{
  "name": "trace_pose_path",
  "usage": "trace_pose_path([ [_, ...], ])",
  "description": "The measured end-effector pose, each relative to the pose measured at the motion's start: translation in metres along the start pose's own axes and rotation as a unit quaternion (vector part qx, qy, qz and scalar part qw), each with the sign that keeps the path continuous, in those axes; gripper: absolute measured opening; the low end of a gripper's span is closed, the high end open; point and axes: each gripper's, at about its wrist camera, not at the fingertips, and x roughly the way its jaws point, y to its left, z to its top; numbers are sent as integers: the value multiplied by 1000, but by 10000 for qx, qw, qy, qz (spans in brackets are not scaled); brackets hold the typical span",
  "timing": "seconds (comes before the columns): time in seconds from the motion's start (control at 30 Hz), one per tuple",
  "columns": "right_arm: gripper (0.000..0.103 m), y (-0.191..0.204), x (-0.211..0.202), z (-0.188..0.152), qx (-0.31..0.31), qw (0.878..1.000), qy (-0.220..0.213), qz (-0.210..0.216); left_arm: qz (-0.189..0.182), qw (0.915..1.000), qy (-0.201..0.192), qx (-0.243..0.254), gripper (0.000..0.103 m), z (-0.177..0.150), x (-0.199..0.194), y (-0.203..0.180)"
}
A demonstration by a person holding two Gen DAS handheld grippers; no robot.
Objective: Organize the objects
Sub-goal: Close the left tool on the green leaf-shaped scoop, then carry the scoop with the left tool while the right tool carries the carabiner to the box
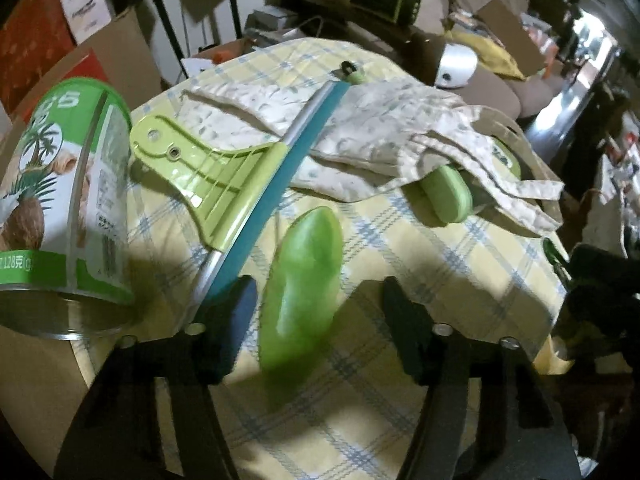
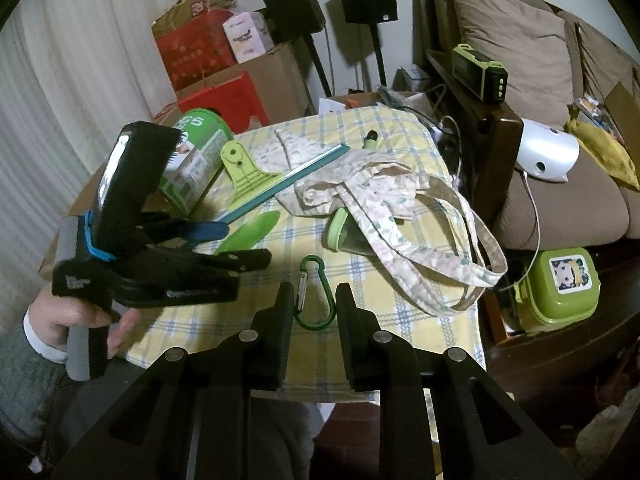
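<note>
Left gripper [image 1: 316, 300] stood open astride the green case [image 1: 300, 280]; right gripper [image 2: 310, 300] hung closed, empty, above the carabiner [image 2: 314, 292].

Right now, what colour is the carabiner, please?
Green carabiner, with a silver gate; right wrist view.

A small table [image 2: 60, 216] carries everything, covered by a yellow cloth [image 2: 360, 356] with a blue and white check; on the cloth lies a green tin [image 2: 196, 160] on its side at the far left (palm trees on its label); beside it a green window wiper [image 2: 256, 180] with a teal blade; near that a long green case [image 1: 300, 280]; a pale patterned cloth bag [image 2: 360, 184] lies crumpled in the middle, its straps trailing to the right, partly over a green bottle [image 2: 344, 232]; a green clip hook [image 2: 314, 292] lies near the front edge; a small green pen-like thing [image 2: 370, 140] lies at the far side.
</note>
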Motion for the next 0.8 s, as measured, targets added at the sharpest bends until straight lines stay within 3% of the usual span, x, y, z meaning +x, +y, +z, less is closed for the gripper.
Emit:
trace_pose_path([
  [0.07,20,0,0,0,-4,10000,-1,-7,-8,10000,-34,14,32,-1,-3,-2],
  [0.3,20,4,-1,3,-20,10000,-57,-24,-243,9994,-74,-251,32,-5,-8,1],
  [0.5,20,11,-7,11,-112,9998,-182,-47,-359,9969,-422,-551,32,-11,-36,4],
  [0.8,20,37,-16,27,-318,9985,-433,-130,-202,9919,-913,-865,32,-13,-89,12],
])
